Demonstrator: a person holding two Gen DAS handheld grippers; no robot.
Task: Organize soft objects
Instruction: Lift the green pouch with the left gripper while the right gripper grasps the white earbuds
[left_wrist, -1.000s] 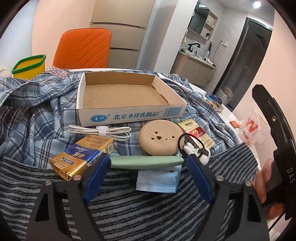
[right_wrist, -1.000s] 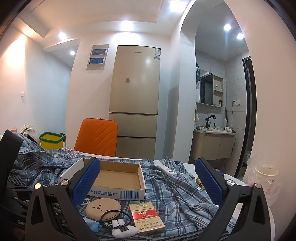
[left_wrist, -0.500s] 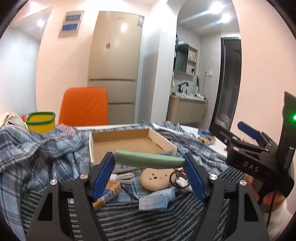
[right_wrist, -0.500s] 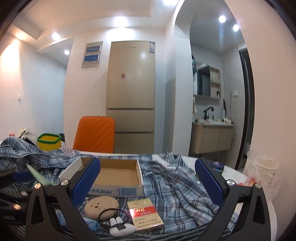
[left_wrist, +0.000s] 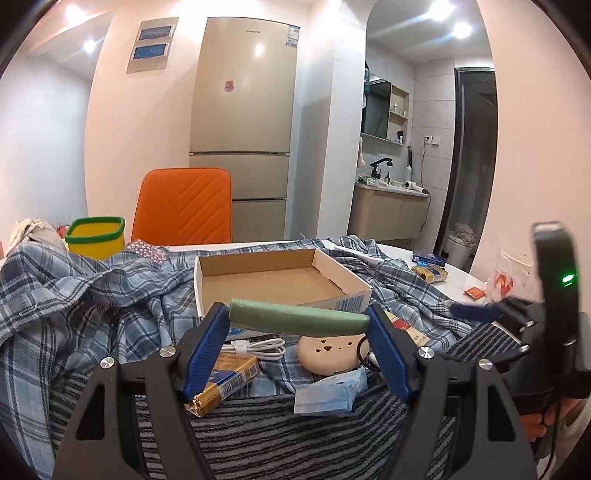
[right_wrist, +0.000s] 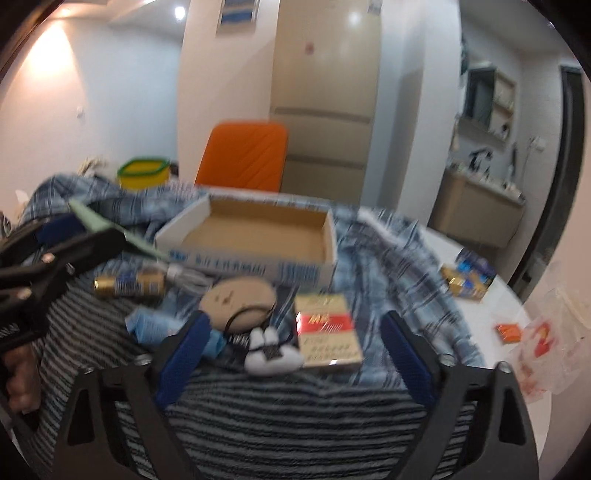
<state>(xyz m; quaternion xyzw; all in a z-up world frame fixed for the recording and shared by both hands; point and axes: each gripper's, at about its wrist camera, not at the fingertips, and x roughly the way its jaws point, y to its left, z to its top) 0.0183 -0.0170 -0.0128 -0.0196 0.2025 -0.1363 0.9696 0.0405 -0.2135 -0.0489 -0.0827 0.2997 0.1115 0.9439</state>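
My left gripper (left_wrist: 297, 328) is shut on a flat green pad (left_wrist: 298, 317) and holds it in the air just in front of the open cardboard box (left_wrist: 275, 278). The pad also shows in the right wrist view (right_wrist: 110, 227). My right gripper (right_wrist: 295, 350) is open and empty, low over the striped towel (right_wrist: 295, 417). Just beyond it lie a white plush charm on a black loop (right_wrist: 271, 350), a round beige cushion (right_wrist: 240, 301), a red and gold carton (right_wrist: 327, 332) and a blue tissue pack (right_wrist: 153, 325).
A plaid shirt (left_wrist: 85, 291) covers the table. A gold carton (left_wrist: 221, 380) and a white cable (left_wrist: 258, 347) lie left of the cushion. A yellow bin (left_wrist: 96, 238) and an orange chair (left_wrist: 183, 206) stand behind. Small packs (right_wrist: 467, 278) and a plastic bag (right_wrist: 546, 339) lie at the right.
My left gripper has lifted the green pad off the towel and carried it up towards the box. My right gripper has tilted down and moved in over the plush charm.
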